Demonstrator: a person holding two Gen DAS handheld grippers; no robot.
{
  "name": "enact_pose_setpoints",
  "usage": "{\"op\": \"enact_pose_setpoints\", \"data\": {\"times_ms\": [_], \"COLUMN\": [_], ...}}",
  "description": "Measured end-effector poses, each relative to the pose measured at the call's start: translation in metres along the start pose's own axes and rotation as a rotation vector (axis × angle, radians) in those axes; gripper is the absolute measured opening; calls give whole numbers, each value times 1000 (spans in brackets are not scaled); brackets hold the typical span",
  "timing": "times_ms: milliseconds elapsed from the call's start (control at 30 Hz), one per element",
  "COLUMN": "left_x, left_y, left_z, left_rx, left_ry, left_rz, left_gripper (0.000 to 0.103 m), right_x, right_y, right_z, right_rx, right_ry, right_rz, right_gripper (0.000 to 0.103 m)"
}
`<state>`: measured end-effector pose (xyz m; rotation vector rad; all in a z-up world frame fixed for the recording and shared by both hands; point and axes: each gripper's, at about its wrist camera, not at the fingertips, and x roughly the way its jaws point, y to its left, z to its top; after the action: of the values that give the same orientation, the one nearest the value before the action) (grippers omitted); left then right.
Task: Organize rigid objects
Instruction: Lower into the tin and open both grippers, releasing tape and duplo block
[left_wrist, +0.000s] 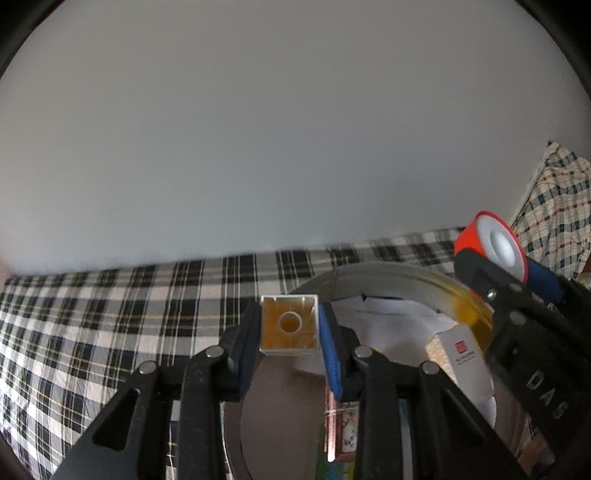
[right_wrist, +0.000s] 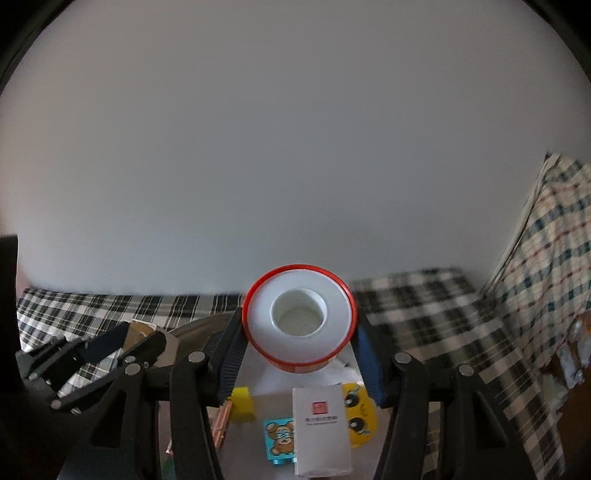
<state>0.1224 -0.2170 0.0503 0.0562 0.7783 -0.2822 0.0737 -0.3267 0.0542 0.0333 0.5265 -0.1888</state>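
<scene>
My left gripper (left_wrist: 290, 323) is shut on a small square toy brick (left_wrist: 289, 325), white-rimmed and yellowish inside, with its hollow underside facing the camera. It hangs over the near left rim of a round metal tin (left_wrist: 388, 269). My right gripper (right_wrist: 299, 332) is shut on a red-rimmed white spool (right_wrist: 299, 321), held above the same tin (right_wrist: 199, 325). The spool (left_wrist: 491, 243) and right gripper (left_wrist: 506, 273) also show at the right of the left wrist view. The left gripper (right_wrist: 125, 339) appears at the left of the right wrist view; its load is hidden there.
The tin holds a white box (right_wrist: 321, 428), a yellow brick (right_wrist: 242, 404), a blue bear brick (right_wrist: 280, 437) and a yellow face piece (right_wrist: 360, 413). Black-and-white plaid cloth (left_wrist: 92, 314) covers the surface. A white wall stands behind, and checked fabric (right_wrist: 546, 258) rises at the right.
</scene>
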Motion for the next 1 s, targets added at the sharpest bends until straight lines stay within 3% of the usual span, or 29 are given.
{"op": "enact_pose_setpoints", "data": {"times_ms": [200,533,667,1000], "left_x": [24,31,32,38], "left_y": [2,-12,-24,-33], "left_z": [-1,-2,-2,0], "left_rx": [-14,53,107,130], "left_ry": [97,99,99,117], "left_rz": [-9,-34,-39,-53], "left_gripper": [30,30,30,30], "right_x": [29,60,62,83], "right_y": [3,-8,-12,-10], "right_z": [1,-11,-12,-14], "right_rx": [6,73,87,87], "right_ry": [106,235,244,312], "right_rz": [19,52,51,47], "right_gripper": [57,57,57,58]}}
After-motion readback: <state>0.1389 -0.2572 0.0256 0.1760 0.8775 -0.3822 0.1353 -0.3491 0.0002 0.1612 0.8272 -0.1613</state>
